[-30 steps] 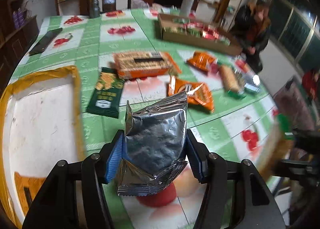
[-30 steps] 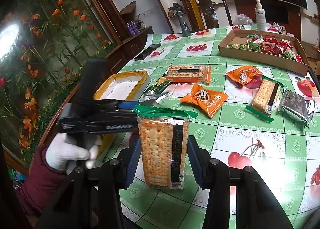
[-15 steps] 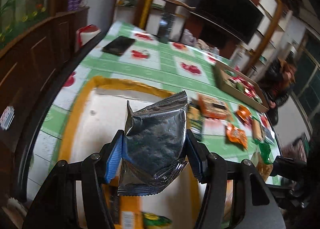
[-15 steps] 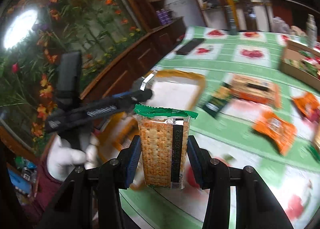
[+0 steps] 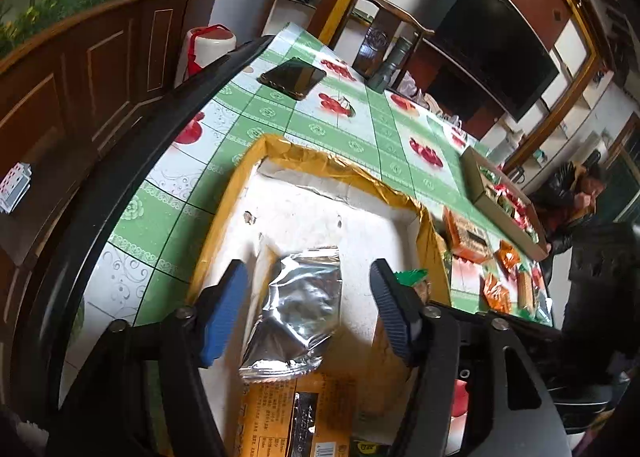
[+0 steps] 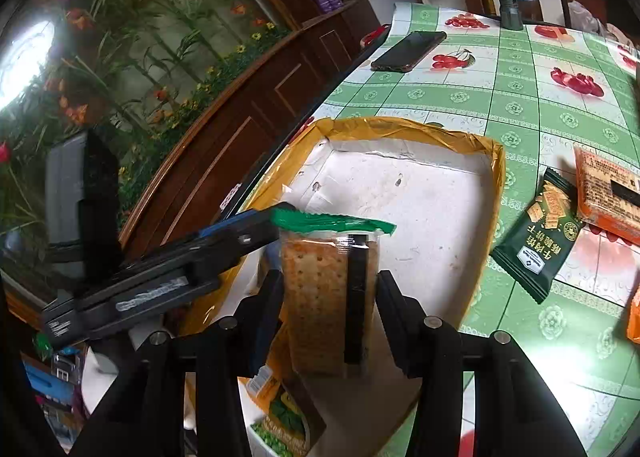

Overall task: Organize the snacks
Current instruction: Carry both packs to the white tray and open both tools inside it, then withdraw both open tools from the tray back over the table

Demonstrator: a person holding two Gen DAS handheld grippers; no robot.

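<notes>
My left gripper (image 5: 306, 307) is open above the yellow-rimmed white box (image 5: 320, 163). A silver foil packet (image 5: 296, 313) lies between its spread jaws on the box floor, above an orange snack pack (image 5: 296, 413). My right gripper (image 6: 330, 317) is shut on a clear cracker pack with a green end (image 6: 328, 297), held upright over the near part of the same box (image 6: 408, 129). The left gripper (image 6: 240, 227) shows at the left of the right wrist view.
A dark green packet (image 6: 538, 241) and an orange cracker pack (image 6: 608, 185) lie right of the box. A phone (image 5: 292, 77) lies at the far table edge. A brown tray of snacks (image 5: 504, 201) and several loose packets (image 5: 504, 289) are at the right.
My left gripper swung from the table middle to the box, then opened and let the silver packet drop into it. My right gripper carried the cracker pack over to the box.
</notes>
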